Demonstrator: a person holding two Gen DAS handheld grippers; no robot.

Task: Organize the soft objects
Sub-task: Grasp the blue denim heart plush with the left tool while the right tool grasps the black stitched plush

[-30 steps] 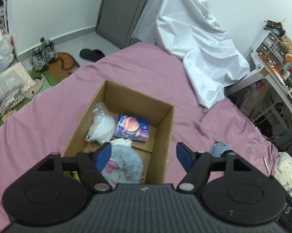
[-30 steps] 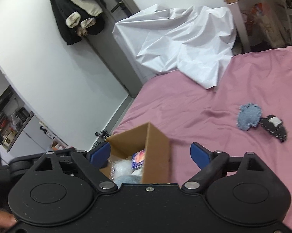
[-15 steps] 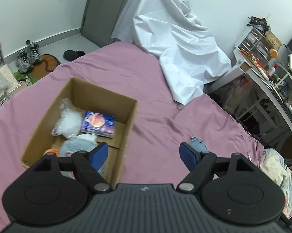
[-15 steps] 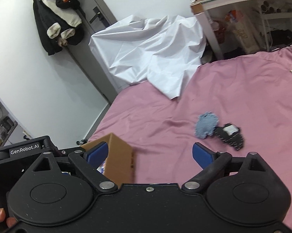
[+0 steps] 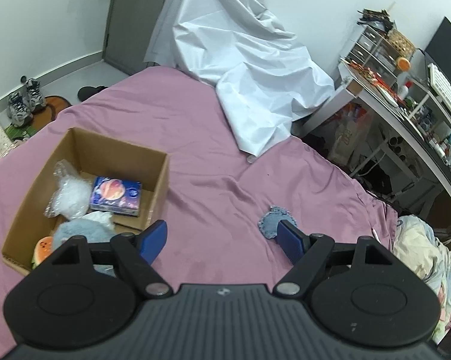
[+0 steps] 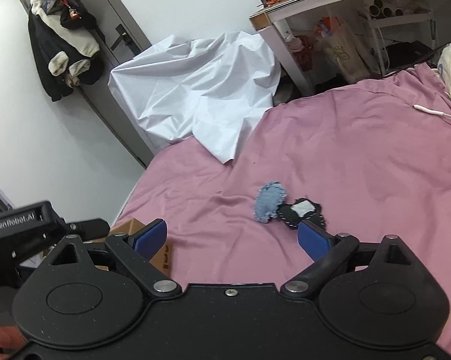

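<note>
A pink bedsheet carries the cardboard box, its contents visible only to the left wrist. A denim patch touches a black patch, seen whole only from the right. Left gripper and right gripper gape, empty.

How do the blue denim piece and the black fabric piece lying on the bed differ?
The blue denim piece is light blue and plain, while the black fabric piece is black with pale stitching along its edge and a white patch in its middle. The denim piece lies nearer the white sheet; the black piece lies nearer the right gripper. Both lie flat on the pink bedcover, edges touching, outside the cardboard box.
</note>
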